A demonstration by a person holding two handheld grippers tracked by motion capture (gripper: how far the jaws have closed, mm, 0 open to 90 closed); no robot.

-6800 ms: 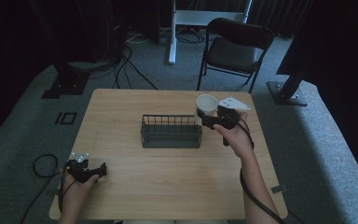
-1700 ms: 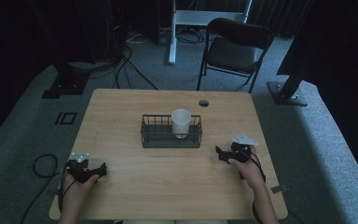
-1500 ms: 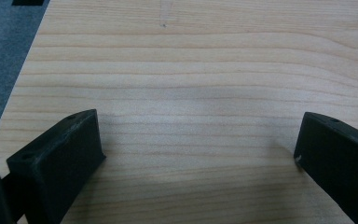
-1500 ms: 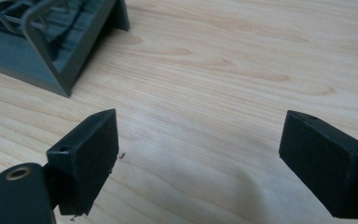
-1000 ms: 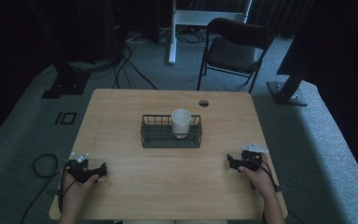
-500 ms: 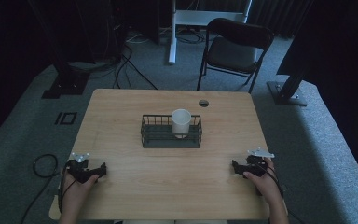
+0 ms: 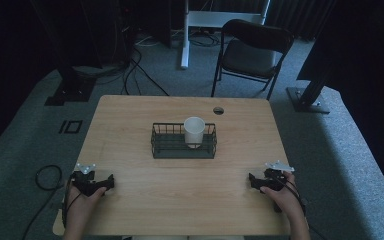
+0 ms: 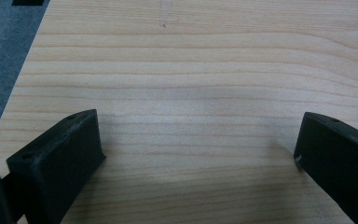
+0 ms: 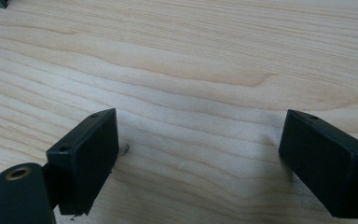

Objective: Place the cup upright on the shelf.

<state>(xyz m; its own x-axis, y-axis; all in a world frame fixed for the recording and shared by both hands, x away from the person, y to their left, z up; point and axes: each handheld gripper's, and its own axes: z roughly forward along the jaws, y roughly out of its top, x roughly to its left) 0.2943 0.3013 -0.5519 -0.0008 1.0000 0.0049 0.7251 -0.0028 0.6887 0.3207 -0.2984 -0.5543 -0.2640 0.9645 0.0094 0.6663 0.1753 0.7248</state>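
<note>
A white cup (image 7: 194, 131) stands upright in the right part of a dark wire basket (image 7: 167, 146) at the middle of the wooden table (image 7: 130, 115). My left gripper (image 7: 109, 182) rests near the table's front left corner, held by a hand. It is open, its jaws wide apart over bare wood (image 8: 196, 140). My right gripper (image 7: 252, 181) rests near the front right edge, also open with nothing between its jaws (image 9: 198, 154). Both grippers are well apart from the basket.
A round cable hole (image 7: 218, 110) sits in the table's far right part. A black folding chair (image 7: 252, 52) stands on the carpet beyond the table. Cables (image 7: 42, 175) lie on the floor at the left.
The cup went from my right gripper into the basket. My right gripper then drew back to the table's front right edge and stands open. The left gripper has not moved.
</note>
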